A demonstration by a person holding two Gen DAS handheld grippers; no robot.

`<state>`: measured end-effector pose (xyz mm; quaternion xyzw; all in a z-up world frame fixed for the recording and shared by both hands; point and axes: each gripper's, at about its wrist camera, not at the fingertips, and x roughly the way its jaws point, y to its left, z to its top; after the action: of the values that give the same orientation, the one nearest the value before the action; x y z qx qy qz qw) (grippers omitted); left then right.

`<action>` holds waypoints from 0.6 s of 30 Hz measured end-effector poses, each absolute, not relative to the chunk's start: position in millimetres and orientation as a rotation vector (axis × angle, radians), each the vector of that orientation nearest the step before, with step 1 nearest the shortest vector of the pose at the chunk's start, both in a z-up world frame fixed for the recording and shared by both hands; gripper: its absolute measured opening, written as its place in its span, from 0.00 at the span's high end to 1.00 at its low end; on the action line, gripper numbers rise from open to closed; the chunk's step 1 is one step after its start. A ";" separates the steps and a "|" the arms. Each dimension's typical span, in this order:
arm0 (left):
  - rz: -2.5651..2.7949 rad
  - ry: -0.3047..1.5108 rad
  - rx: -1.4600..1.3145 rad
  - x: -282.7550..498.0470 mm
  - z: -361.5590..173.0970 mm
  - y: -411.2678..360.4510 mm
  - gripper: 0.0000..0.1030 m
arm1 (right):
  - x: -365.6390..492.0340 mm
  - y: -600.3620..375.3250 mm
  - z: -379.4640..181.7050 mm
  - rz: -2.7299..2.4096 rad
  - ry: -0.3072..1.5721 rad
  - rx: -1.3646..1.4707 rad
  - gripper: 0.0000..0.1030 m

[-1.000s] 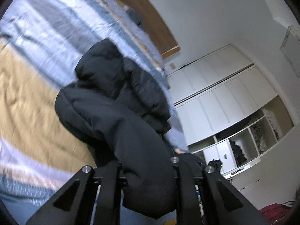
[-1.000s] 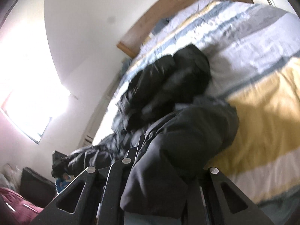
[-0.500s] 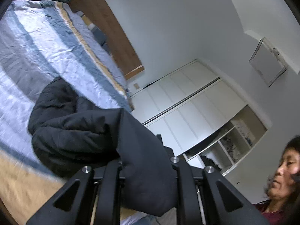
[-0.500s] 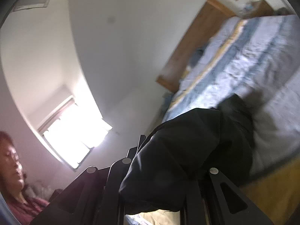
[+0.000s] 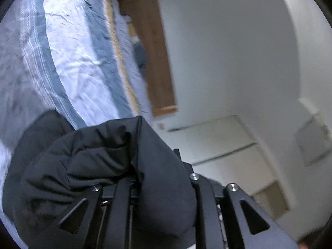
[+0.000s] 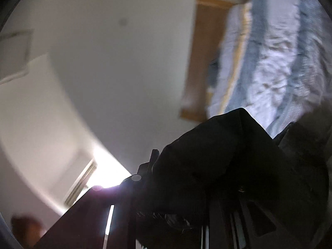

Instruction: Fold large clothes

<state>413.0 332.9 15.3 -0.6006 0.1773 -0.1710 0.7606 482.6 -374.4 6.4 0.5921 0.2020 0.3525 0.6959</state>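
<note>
A black padded jacket (image 5: 93, 155) is bunched over my left gripper (image 5: 159, 178), which is shut on a thick fold of it; the fabric hides both fingertips. In the right wrist view the same jacket (image 6: 228, 145) drapes dark over my right gripper (image 6: 193, 176). Its jaws are opening, and the fabric still sits between them. Both grippers point level, towards the head of the bed (image 5: 68, 51), and carry the jacket above the striped blue, grey and yellow cover (image 6: 269, 51).
A wooden headboard (image 5: 153, 51) stands against the white wall behind the bed. White wardrobe doors (image 5: 224, 145) lie to the right in the left wrist view. A bright window (image 6: 103, 166) and a person's head (image 6: 27, 228) show low left in the right wrist view.
Both grippers have swung with the jacket across the bed towards the headboard and rolled. The jacket part lying on the cover has left both views; wall fills more of each.
</note>
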 end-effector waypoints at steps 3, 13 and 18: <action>-0.231 0.480 -1.249 471.8 -12.6 338.1 0.86 | 530.5 -360.2 -7.2 0.626 0.513 1.275 0.79; -0.060 0.739 -1.184 546.0 -120.6 339.6 0.84 | 607.5 -322.5 -100.1 0.302 0.802 1.073 0.87; -0.114 0.717 -1.241 540.3 -123.2 342.6 0.77 | 606.8 -323.3 -104.0 0.302 0.824 1.032 0.84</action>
<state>540.3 342.6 -123.2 -0.5685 0.3283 -0.0522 0.7525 606.8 -323.3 -104.0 0.4774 0.3813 0.1396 0.7793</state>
